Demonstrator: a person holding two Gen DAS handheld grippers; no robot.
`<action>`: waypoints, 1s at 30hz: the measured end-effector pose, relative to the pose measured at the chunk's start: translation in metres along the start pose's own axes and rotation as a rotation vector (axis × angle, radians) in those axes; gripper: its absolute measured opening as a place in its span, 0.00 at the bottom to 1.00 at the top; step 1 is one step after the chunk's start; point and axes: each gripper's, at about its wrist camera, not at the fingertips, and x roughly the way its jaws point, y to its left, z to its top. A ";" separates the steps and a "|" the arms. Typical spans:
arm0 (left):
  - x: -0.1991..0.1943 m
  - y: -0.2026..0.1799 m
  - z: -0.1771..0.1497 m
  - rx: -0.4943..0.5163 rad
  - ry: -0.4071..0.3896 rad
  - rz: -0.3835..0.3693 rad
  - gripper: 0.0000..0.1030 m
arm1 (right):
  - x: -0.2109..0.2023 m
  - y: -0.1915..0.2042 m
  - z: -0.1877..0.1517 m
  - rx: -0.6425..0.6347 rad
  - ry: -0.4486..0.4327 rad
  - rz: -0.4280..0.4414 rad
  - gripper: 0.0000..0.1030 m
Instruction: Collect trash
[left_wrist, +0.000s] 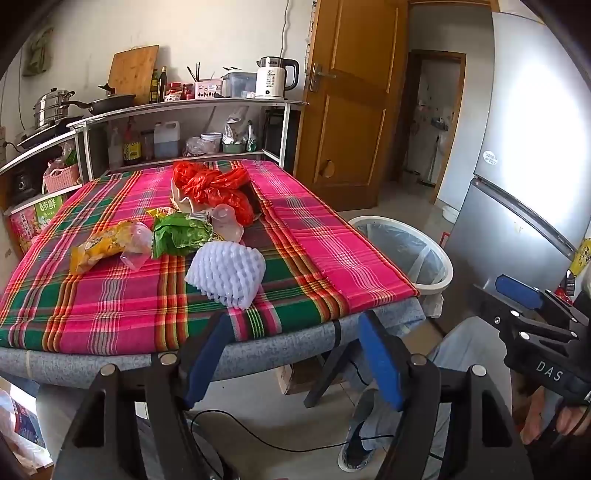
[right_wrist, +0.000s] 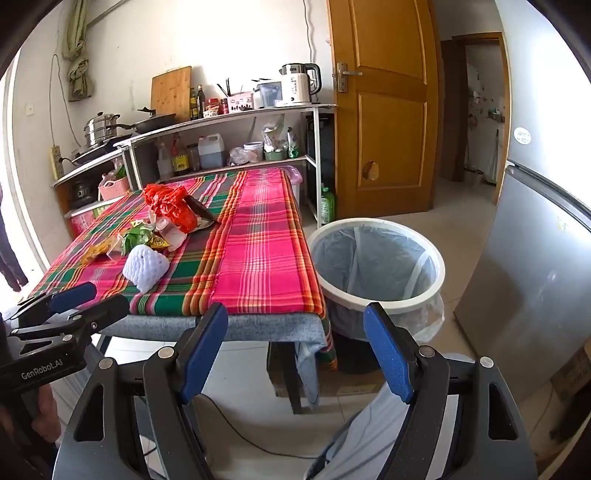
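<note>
On the counter (left_wrist: 110, 306) lies light trash — foam net (left_wrist: 226, 273) nearest — and both grippers, left gripper (left_wrist: 291, 354) and right gripper (right_wrist: 295, 347), stand apart and empty, so a shallow pinch may perhaps push it away from the bin (right_wrist: 380, 299).

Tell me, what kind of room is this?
Most likely a home kitchen. A kettle and a steamer pot sit on the shelf, a fridge stands at the right, and a table holds wrappers beside a bin.
</note>
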 end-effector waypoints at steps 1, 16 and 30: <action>0.000 -0.001 0.000 0.010 0.004 0.009 0.72 | 0.000 0.000 0.000 -0.001 0.000 -0.002 0.74; -0.004 0.000 0.002 0.007 0.002 0.016 0.72 | 0.000 0.002 0.002 -0.008 0.003 -0.002 0.74; -0.005 0.001 0.003 0.003 0.003 0.016 0.72 | 0.001 0.003 0.001 -0.008 0.007 -0.003 0.74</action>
